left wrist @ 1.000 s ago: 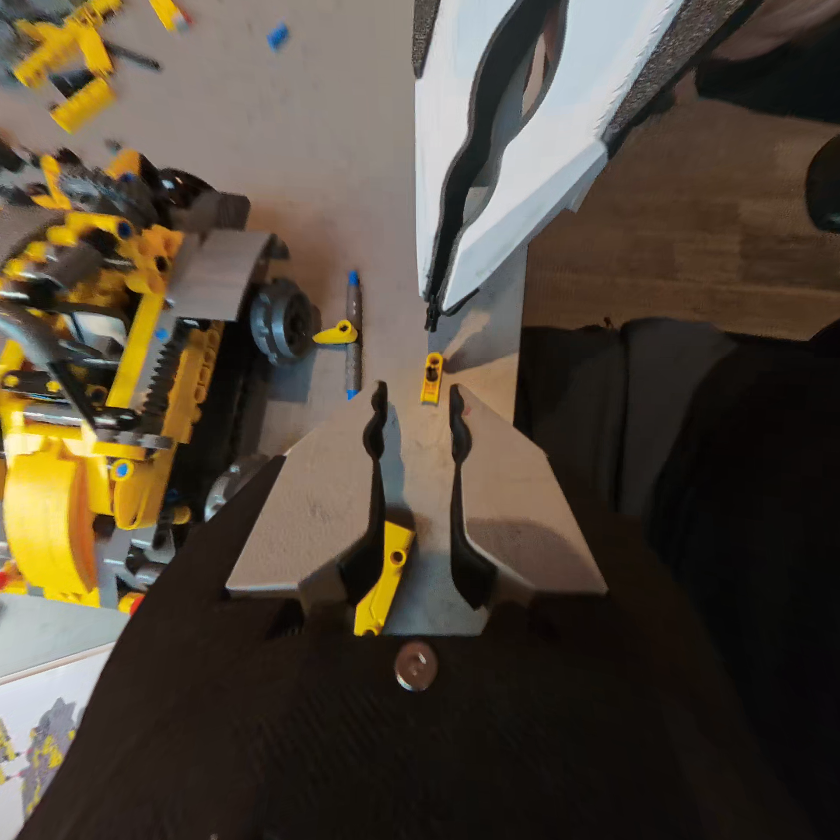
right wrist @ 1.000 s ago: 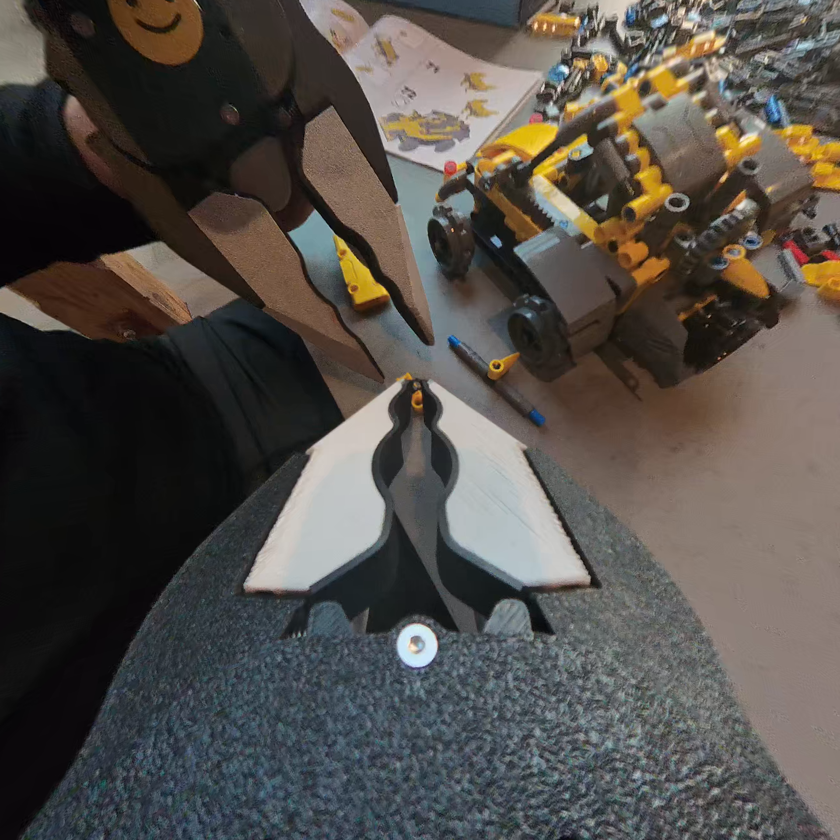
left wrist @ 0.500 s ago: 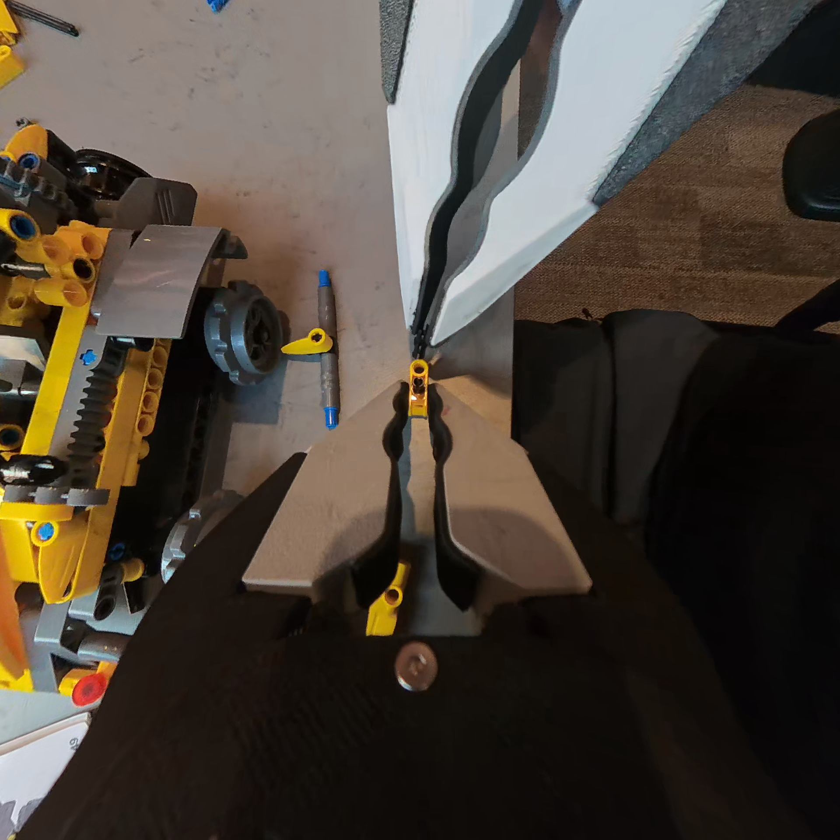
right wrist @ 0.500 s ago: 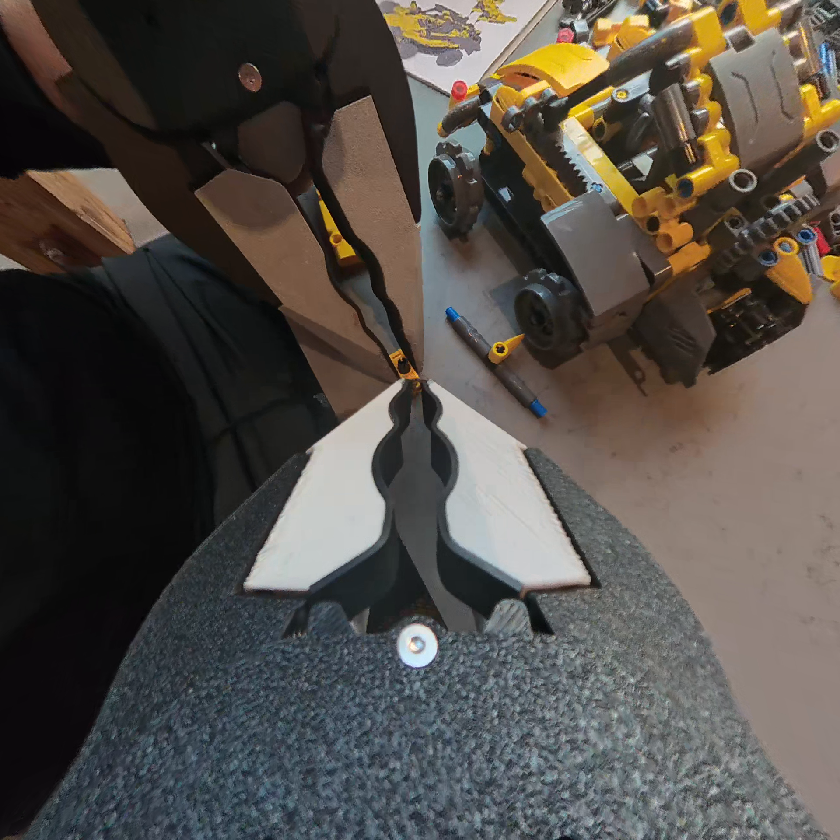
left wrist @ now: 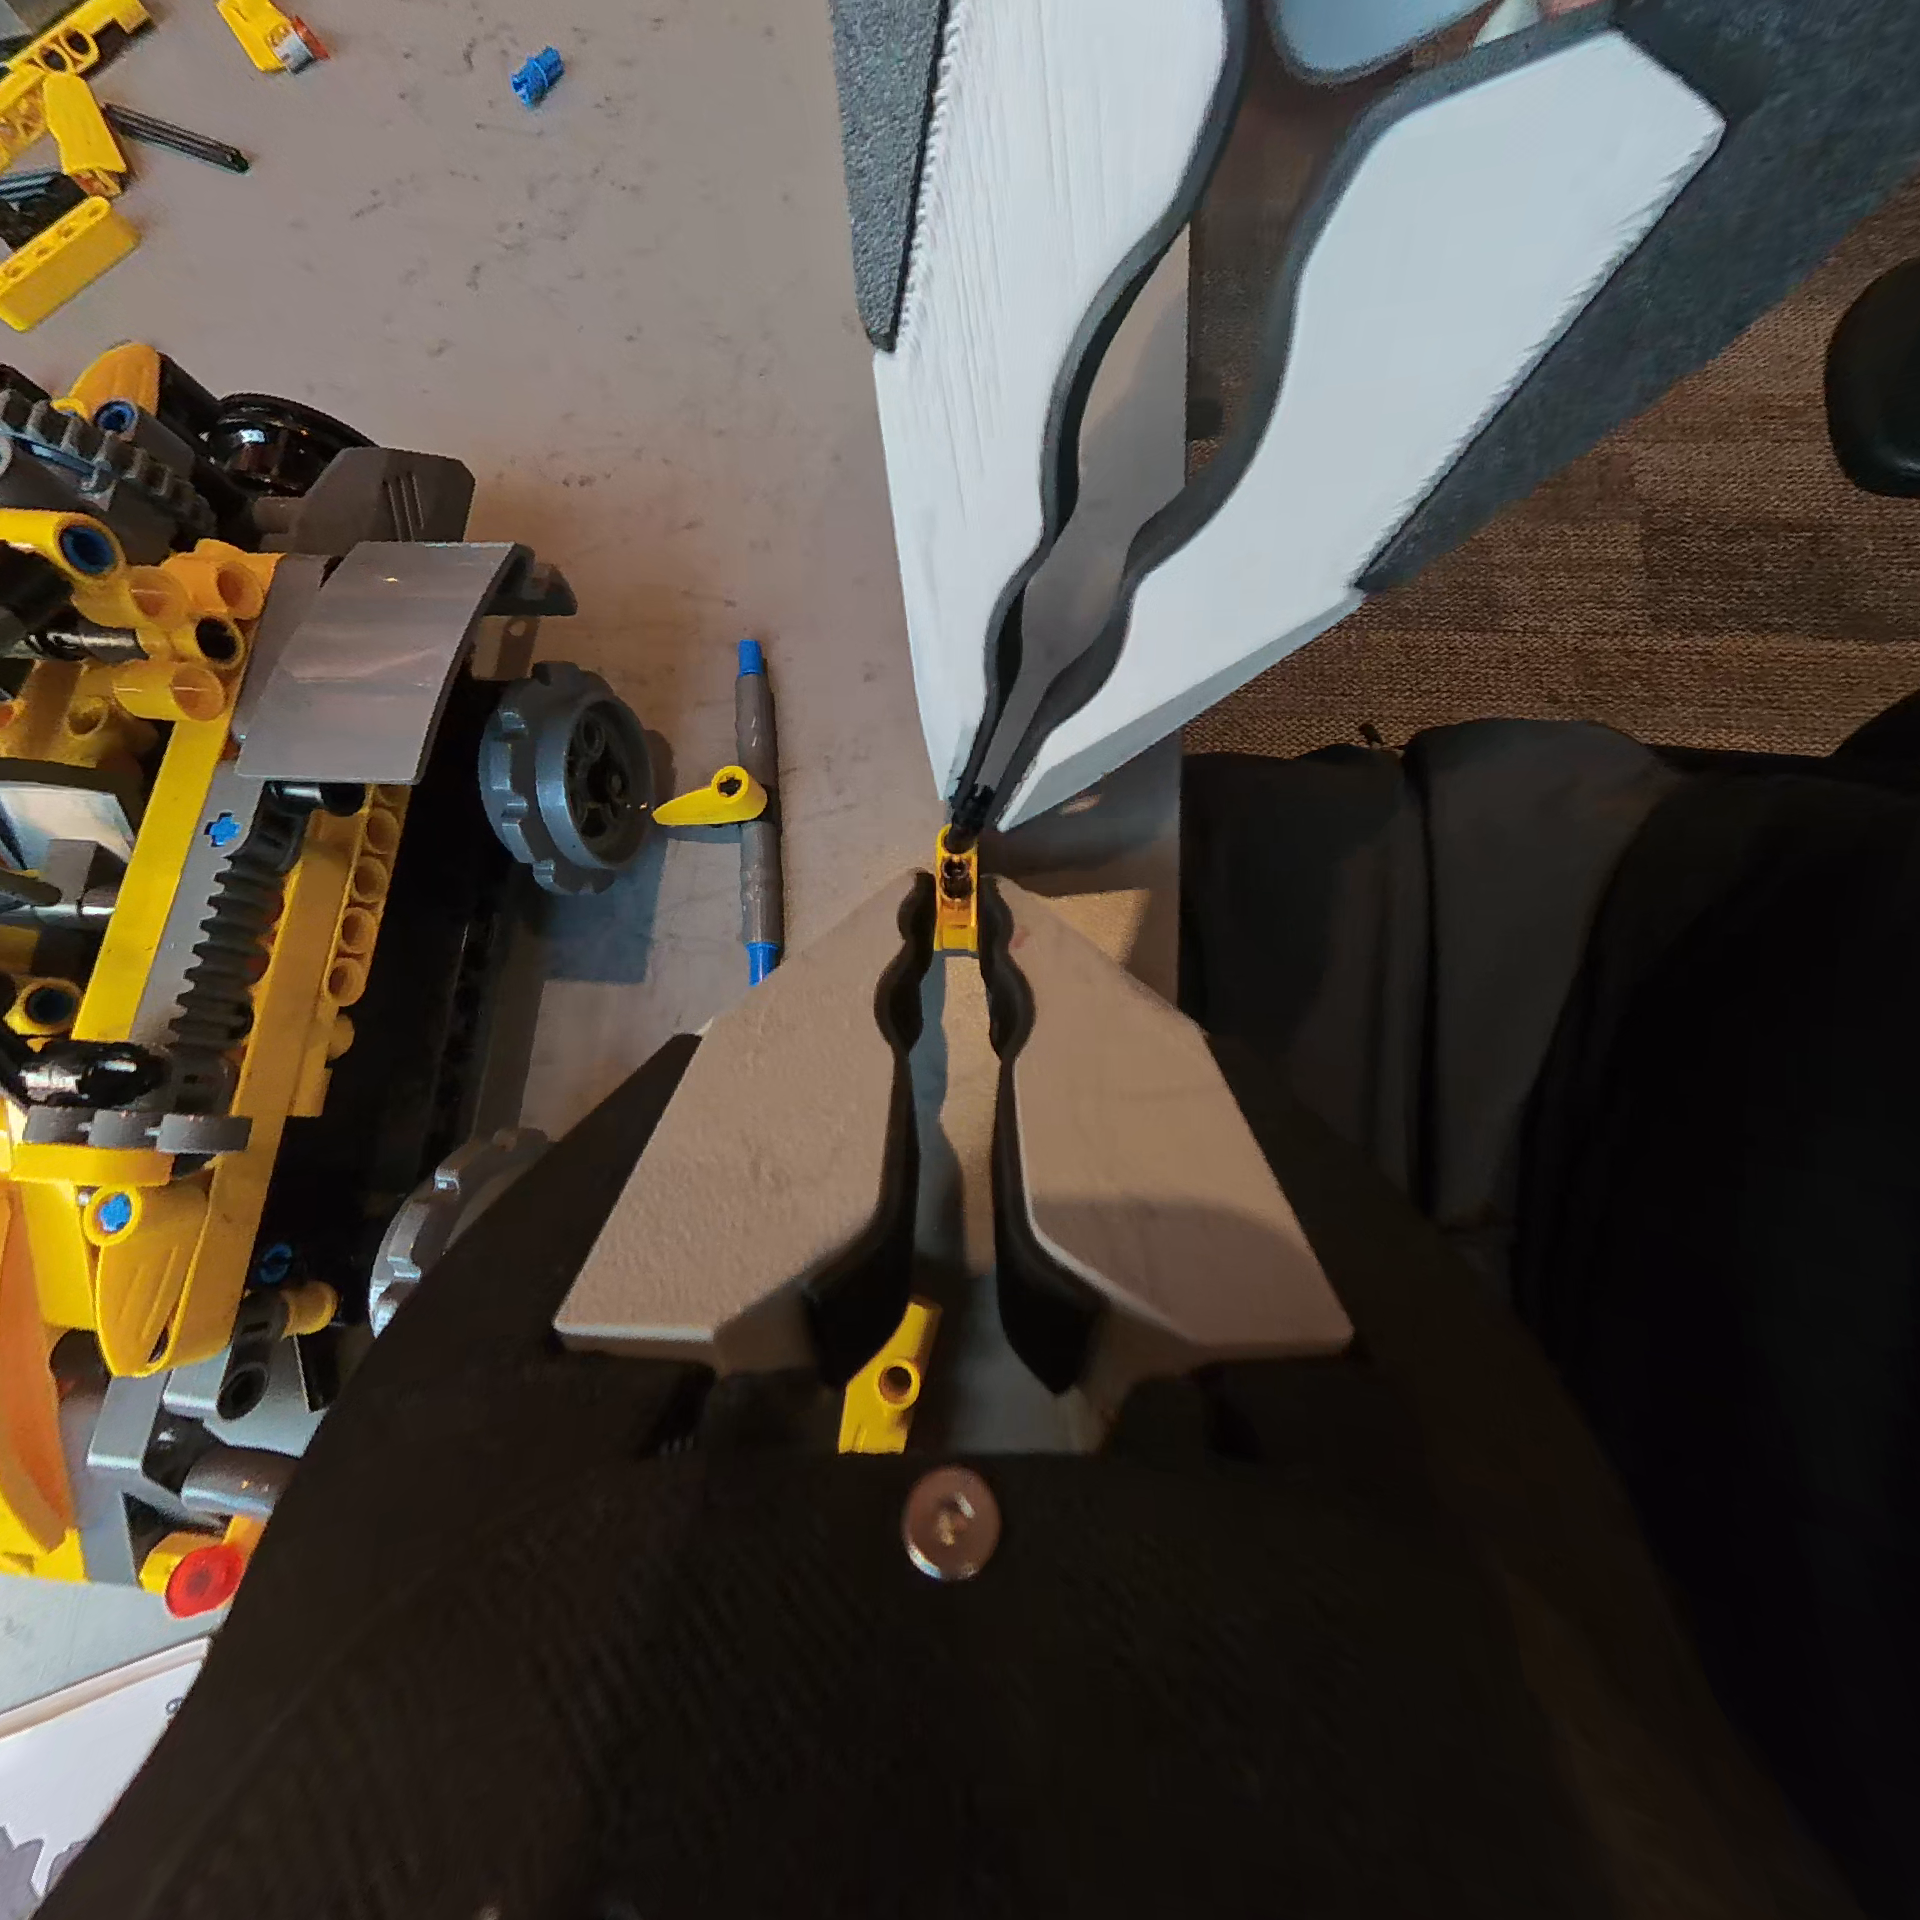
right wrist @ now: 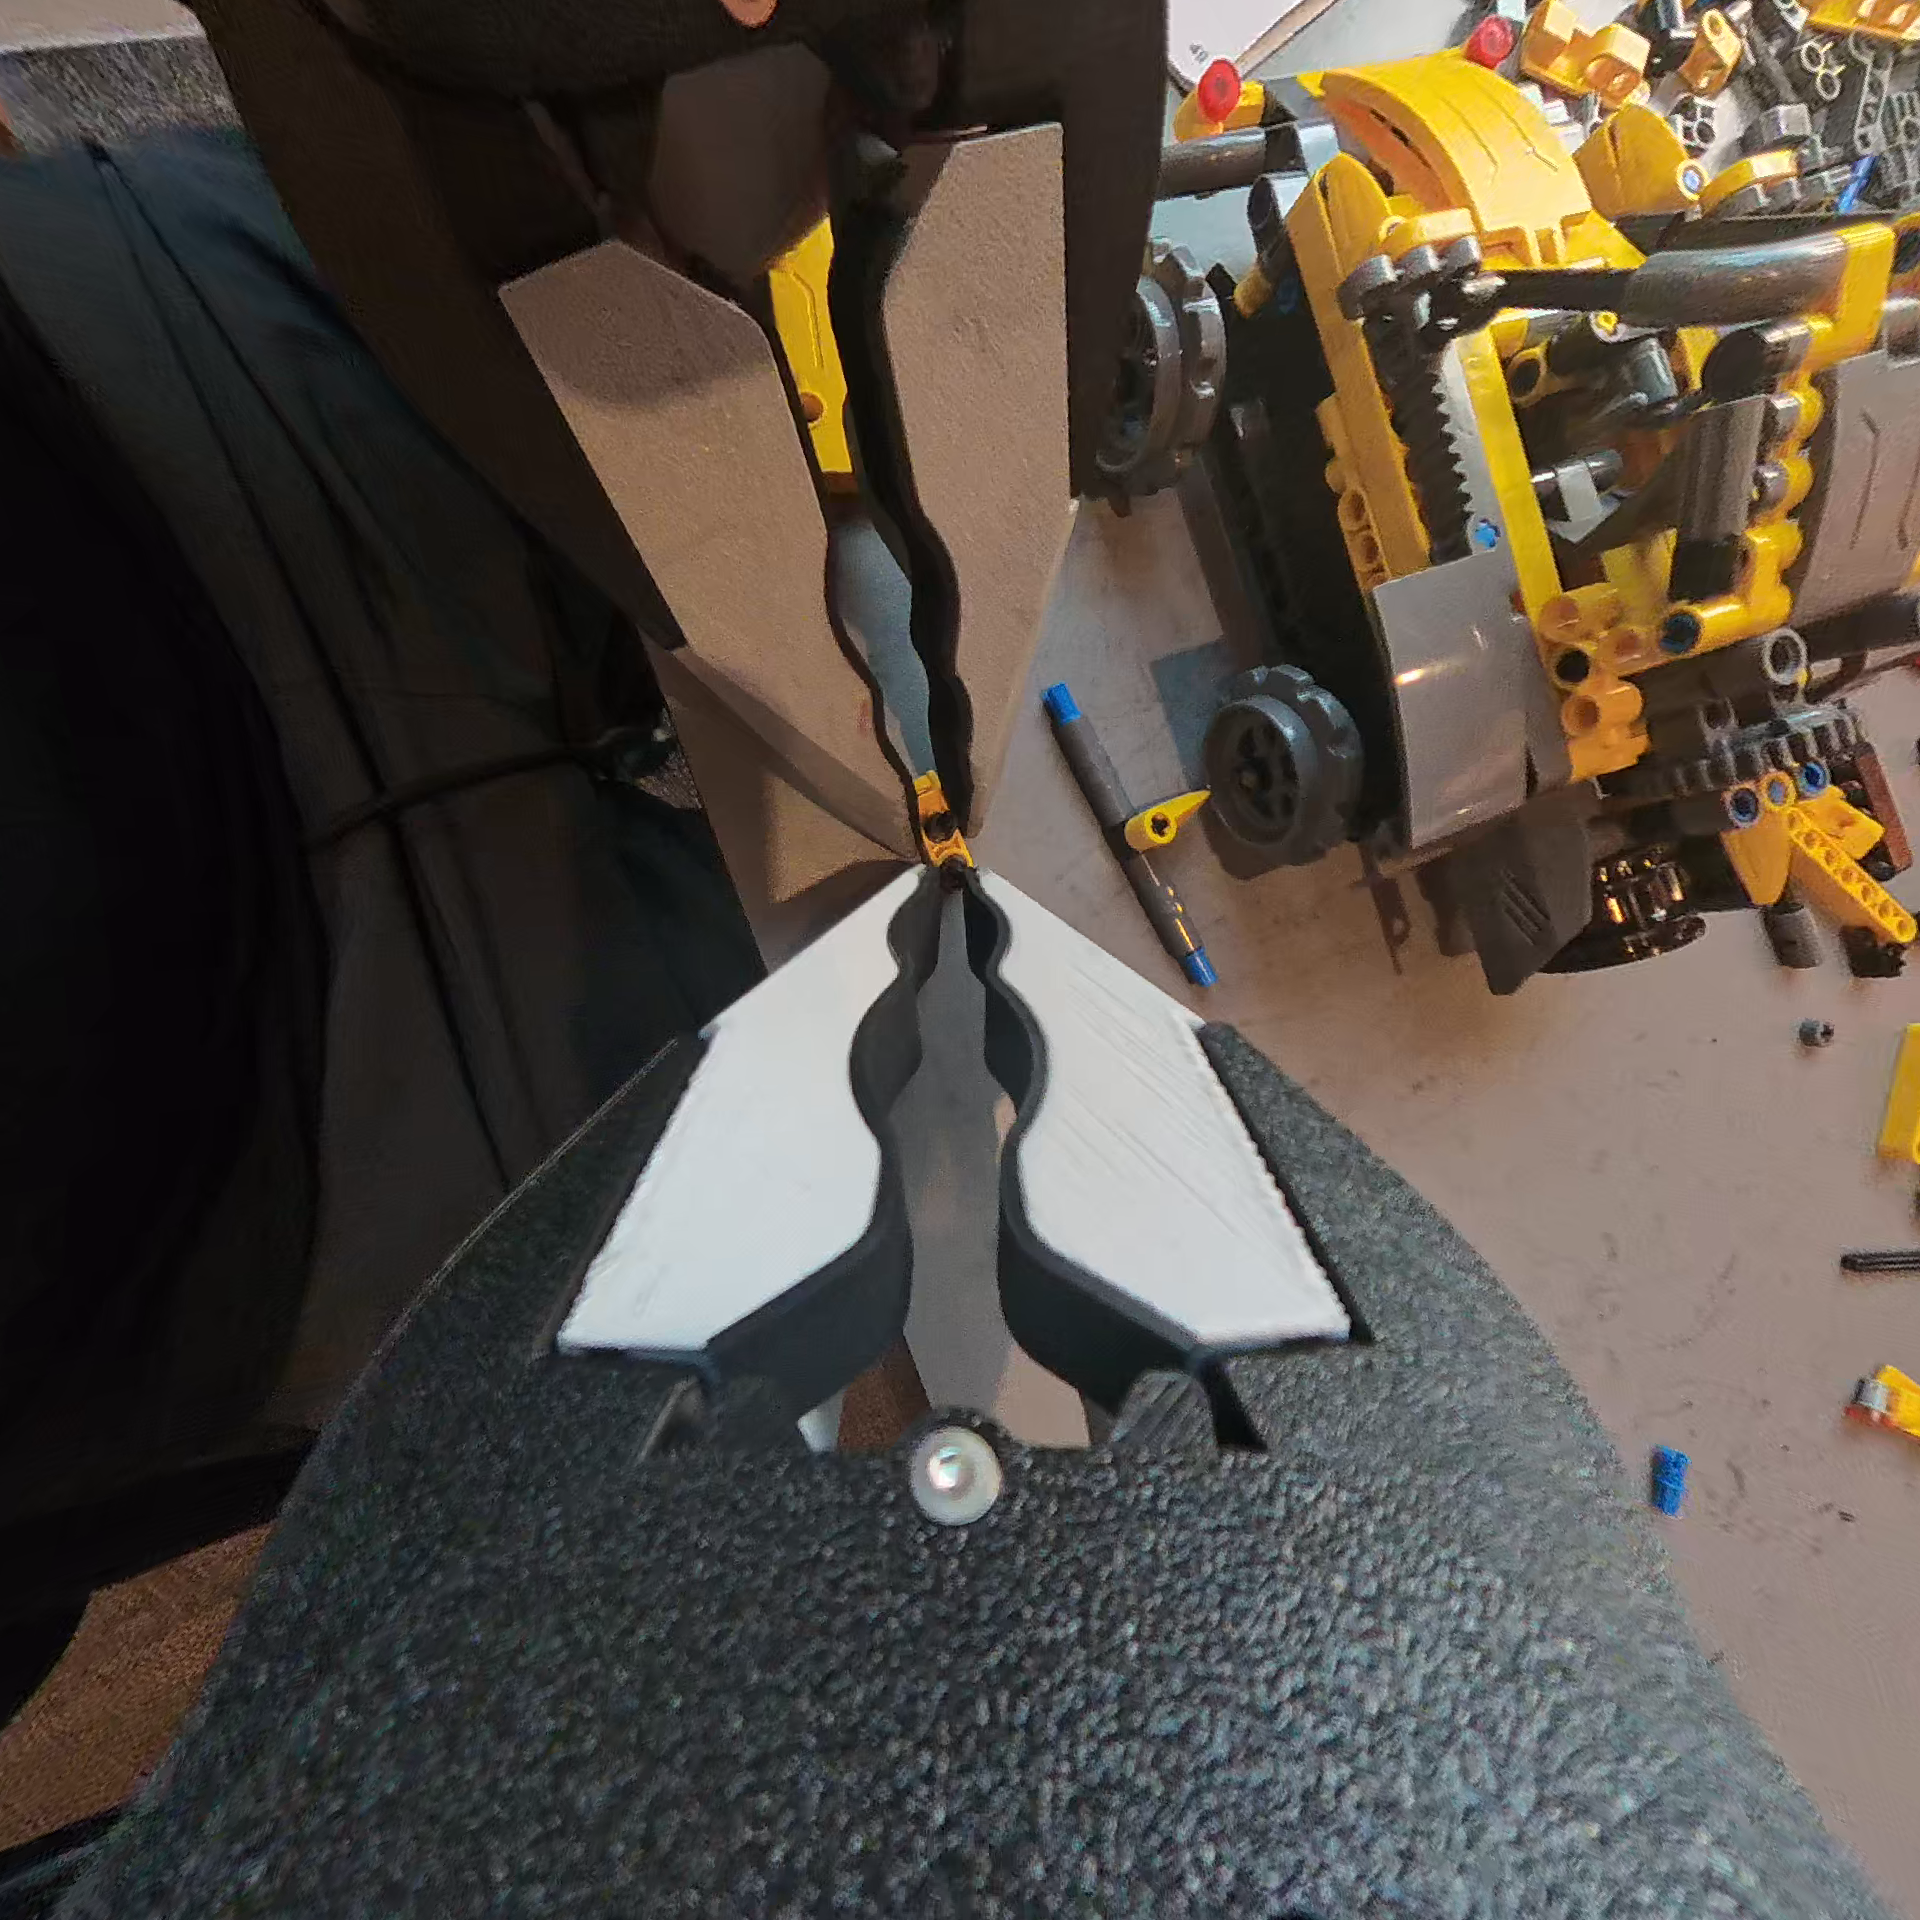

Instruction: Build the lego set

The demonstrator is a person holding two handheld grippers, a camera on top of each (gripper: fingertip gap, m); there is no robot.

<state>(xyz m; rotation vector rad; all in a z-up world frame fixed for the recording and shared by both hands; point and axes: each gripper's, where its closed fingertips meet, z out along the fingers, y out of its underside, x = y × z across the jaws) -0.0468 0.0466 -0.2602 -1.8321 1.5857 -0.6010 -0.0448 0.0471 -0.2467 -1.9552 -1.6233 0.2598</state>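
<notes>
A small yellow connector piece [left wrist: 954, 902] with a black pin in it hangs above the table, near its edge. My left gripper [left wrist: 954, 894], with grey fingers, is shut on its lower end. My right gripper [right wrist: 952, 881], with white fingers, is shut on the other end, where the black pin shows. The two grippers meet tip to tip. In the right wrist view the connector [right wrist: 938, 816] sits between the left gripper's tips [right wrist: 943, 821]. In the left wrist view the right gripper [left wrist: 971, 816] comes down from above. A second yellow piece [left wrist: 883, 1387] lies on the table under the left fingers.
A yellow and grey brick-built vehicle [left wrist: 208, 935] [right wrist: 1507, 520] stands close by on the table. A grey axle with blue ends and a yellow cam [left wrist: 756, 810] [right wrist: 1127, 831] lies beside its wheel. Loose pieces [left wrist: 62, 135] [right wrist: 1886, 1392] are scattered about. A person's dark clothing [left wrist: 1558, 1143] is at the table edge. My left and right fingertips are right by each other.
One second ago the left gripper was open, short of the connector held by the right gripper. It has since moved up and shut on the connector. Both grippers now grip it.
</notes>
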